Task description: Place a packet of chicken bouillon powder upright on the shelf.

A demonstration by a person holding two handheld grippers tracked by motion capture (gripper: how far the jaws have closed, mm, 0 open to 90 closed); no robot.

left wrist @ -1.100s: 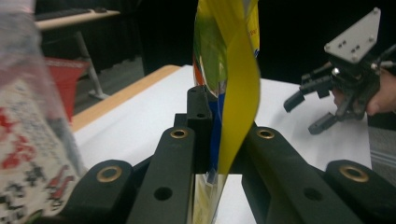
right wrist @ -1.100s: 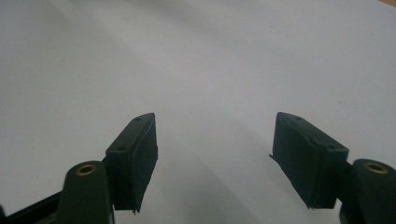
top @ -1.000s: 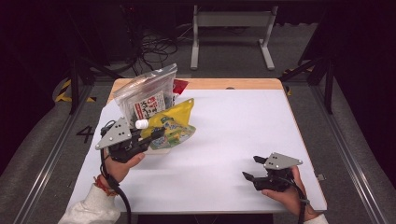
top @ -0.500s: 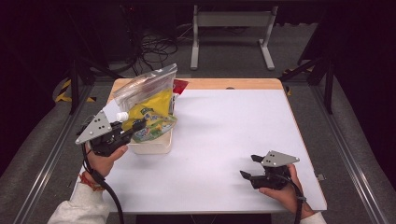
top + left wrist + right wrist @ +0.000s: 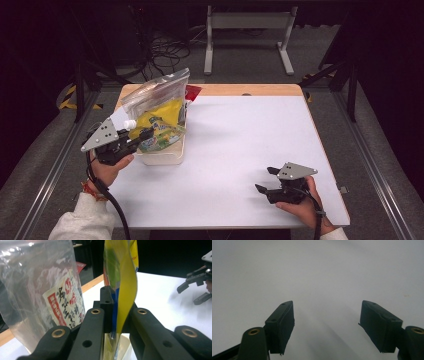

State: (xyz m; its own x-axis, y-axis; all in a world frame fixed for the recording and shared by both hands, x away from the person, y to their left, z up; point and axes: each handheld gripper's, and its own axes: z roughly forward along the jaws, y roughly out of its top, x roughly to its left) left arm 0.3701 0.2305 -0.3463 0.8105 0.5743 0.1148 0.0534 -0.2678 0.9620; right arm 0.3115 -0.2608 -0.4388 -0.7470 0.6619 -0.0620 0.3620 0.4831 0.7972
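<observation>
The left claw (image 5: 142, 136) is clamped on the edge of a yellow snack pouch (image 5: 161, 127), and the left gripper view shows why the hold is safe: the two black jaws press flat on the thin foil (image 5: 123, 287) from both sides, so the pouch stands upright between them and cannot slide. In the high view the pouch hangs over a small clear tub (image 5: 162, 155) at the left side of the white worktop (image 5: 240, 150). A large transparent bag (image 5: 152, 92) with a red and white printed packet inside stands in the same tub, just behind the pouch. I judge that the person is putting the pouch down into the tub beside this bag. Gripping only the top edge leaves the body of the pouch free to enter the tub. Whether its bottom already touches the tub, I cannot tell.

The right claw (image 5: 266, 180) rests near the front right part of the worktop, well apart from the tub. Its jaws are apart and nothing is between them; in the right gripper view only the bare white surface (image 5: 324, 277) lies ahead. It seems to wait there so it does not disturb the left hand (image 5: 107, 167).

A red thing (image 5: 192, 91) lies behind the bag, but it is too hidden to name.
</observation>
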